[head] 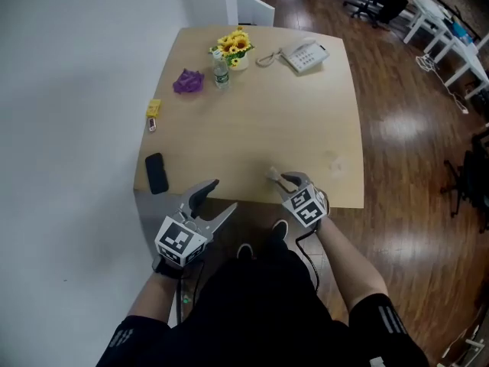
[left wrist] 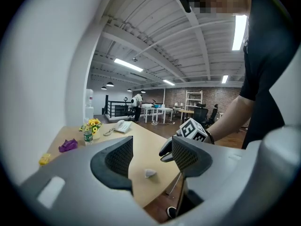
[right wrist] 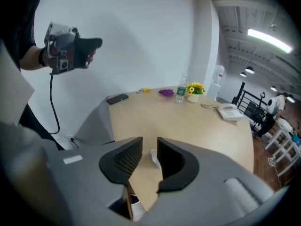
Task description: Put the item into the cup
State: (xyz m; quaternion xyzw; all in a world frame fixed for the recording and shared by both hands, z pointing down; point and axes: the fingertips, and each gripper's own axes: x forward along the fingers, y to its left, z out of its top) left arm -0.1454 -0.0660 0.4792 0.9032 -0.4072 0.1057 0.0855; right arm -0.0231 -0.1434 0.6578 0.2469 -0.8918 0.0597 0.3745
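Table [head: 306, 128]: pale tan; floor [head: 397, 128]: dark brown wood grain. Flowers [head: 235, 44]: yellow; wad [head: 188, 81]: purple; telephone [head: 306, 55]: white; mobile [head: 157, 173]: black; block [head: 153, 108]: yellow; item [head: 273, 175]: whitish

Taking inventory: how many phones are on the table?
2: a white desk telephone at the table's far right; a black mobile phone by its near left edge. None seems hidden.

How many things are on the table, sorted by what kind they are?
Phones: 2, black mobile, white desk telephone
Flower pots: 1
Bottles: 1
Purple lumps: 1
Small bits: 3, yellow bit, tiny bit beside it, white bit
Total: 8
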